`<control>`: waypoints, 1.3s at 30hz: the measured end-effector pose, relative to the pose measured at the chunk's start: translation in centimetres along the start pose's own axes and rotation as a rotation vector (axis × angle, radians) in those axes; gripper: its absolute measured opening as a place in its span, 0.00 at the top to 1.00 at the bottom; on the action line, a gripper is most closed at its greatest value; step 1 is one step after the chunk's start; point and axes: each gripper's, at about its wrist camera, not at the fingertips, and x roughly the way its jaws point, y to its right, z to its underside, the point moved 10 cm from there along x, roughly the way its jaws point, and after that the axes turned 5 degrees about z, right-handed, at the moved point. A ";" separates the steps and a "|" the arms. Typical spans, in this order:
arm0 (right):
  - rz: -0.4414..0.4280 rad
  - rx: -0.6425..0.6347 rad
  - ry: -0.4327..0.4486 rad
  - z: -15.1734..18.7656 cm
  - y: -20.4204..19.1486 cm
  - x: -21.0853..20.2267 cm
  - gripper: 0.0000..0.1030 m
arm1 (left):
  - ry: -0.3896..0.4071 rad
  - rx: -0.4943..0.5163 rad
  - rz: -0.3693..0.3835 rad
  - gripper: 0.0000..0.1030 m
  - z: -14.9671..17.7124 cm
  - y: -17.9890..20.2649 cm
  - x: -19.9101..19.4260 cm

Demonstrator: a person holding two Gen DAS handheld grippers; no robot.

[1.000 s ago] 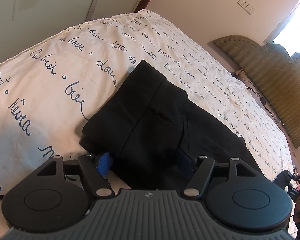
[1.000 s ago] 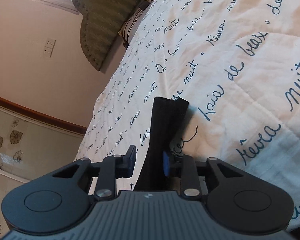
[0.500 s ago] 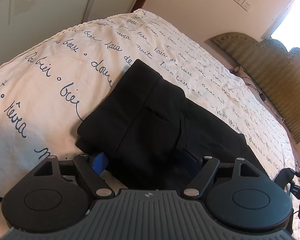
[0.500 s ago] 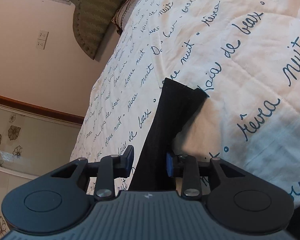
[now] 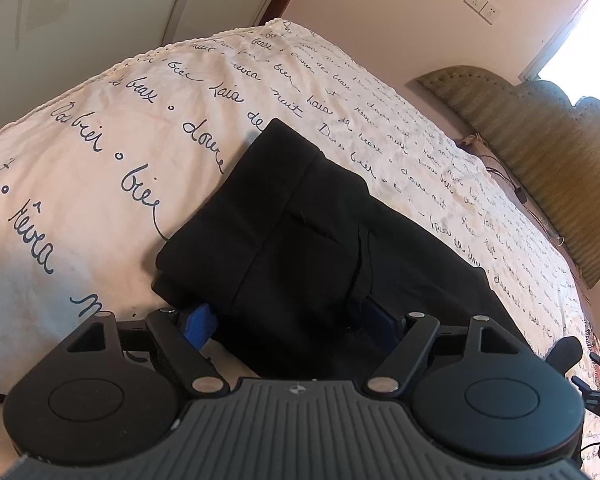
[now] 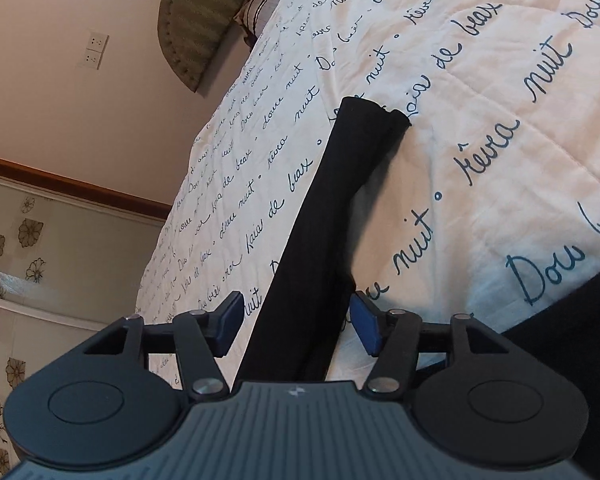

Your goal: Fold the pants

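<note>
Black pants [image 5: 300,240] lie half-folded on the bedspread [image 5: 100,160], both the left tongs [image 5: 288,320] and right tongs [image 6: 296,322] spread wide astride the cloth, gripping nothing; next likely pinching for another fold.
</note>
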 end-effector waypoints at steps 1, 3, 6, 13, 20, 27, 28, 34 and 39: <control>-0.004 0.005 -0.005 0.0 0.0 0.3 0.41 | 0.000 0.001 -0.001 0.23 0.0 0.0 0.0; -0.016 0.022 -0.017 -0.1 0.0 1.1 0.41 | 0.001 0.004 -0.002 0.23 0.0 0.0 0.0; -0.036 0.058 -0.043 -0.2 -0.2 2.7 0.41 | 0.002 0.002 -0.001 0.23 0.1 0.1 -0.1; -0.026 0.075 0.012 -3.6 -0.6 4.5 0.41 | 0.001 0.003 -0.004 0.22 0.1 0.1 0.0; 0.017 0.072 0.081 -6.8 0.1 5.0 0.47 | 0.009 0.007 0.008 0.16 0.2 0.3 0.1; 0.115 -0.041 0.222 -5.9 0.4 4.3 0.97 | 0.018 0.017 0.016 0.11 0.2 0.6 0.2; 0.131 -0.046 0.232 -5.8 0.6 4.1 0.97 | 0.020 0.018 0.016 0.11 0.2 0.6 0.2; -0.044 -0.056 0.339 -5.1 -2.5 -2.6 0.97 | 0.019 0.011 0.027 0.11 0.5 0.7 -1.0; -0.120 -0.052 0.378 -2.2 -2.4 -10.8 0.97 | 0.006 -0.030 0.037 0.11 1.4 -0.1 -1.5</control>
